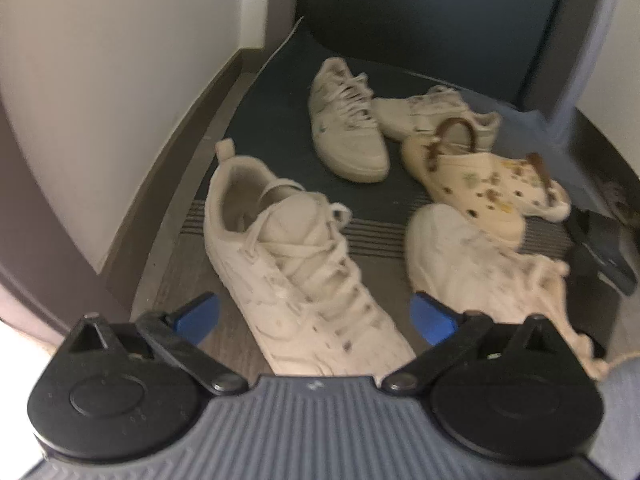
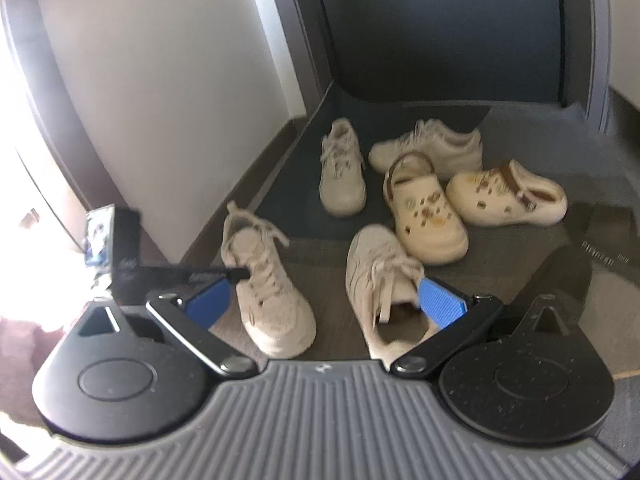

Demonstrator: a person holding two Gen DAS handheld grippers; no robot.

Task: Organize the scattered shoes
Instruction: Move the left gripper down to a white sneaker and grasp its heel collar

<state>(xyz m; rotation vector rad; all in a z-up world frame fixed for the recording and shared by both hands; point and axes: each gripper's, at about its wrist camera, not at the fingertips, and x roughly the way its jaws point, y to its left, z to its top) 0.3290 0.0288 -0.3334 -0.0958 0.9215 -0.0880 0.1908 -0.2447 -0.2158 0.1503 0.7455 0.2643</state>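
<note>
Six pale shoes lie scattered across a dark floor mat [image 2: 280,176] and the wood-look floor in front of a dark door [image 2: 440,28], with a white wall [image 2: 168,80] and dark baseboard on the left. Largest in the left wrist view is a white high-top sneaker [image 1: 288,264], lying between the spread blue pads of the left gripper [image 1: 314,318], heel toward the wall and toe toward the camera; neither pad touches it, and the jaws stand wide apart, holding nothing. Its partner, a second white high-top [image 1: 472,264], lies just to the right with its laces trailing loose. In the right wrist view the right gripper [image 2: 326,300] is likewise fully spread and holds nothing; whether its right pad touches the collar of that second high-top cannot be told. Farther back, two cream low-top sneakers rest on the mat: one [image 2: 342,168] points toward the camera, the other [image 2: 430,148] lies crosswise behind the clogs. Two cream clogs with brown heel straps and small charms lie between the pairs: the nearer clog [image 2: 426,216] touches the toe of the second high-top, and the farther clog [image 2: 508,194] lies just beside it on the right, its toe against the nearer clog. Smallest, a dark device [image 2: 116,248] shows at the left edge of the right wrist view.
</note>
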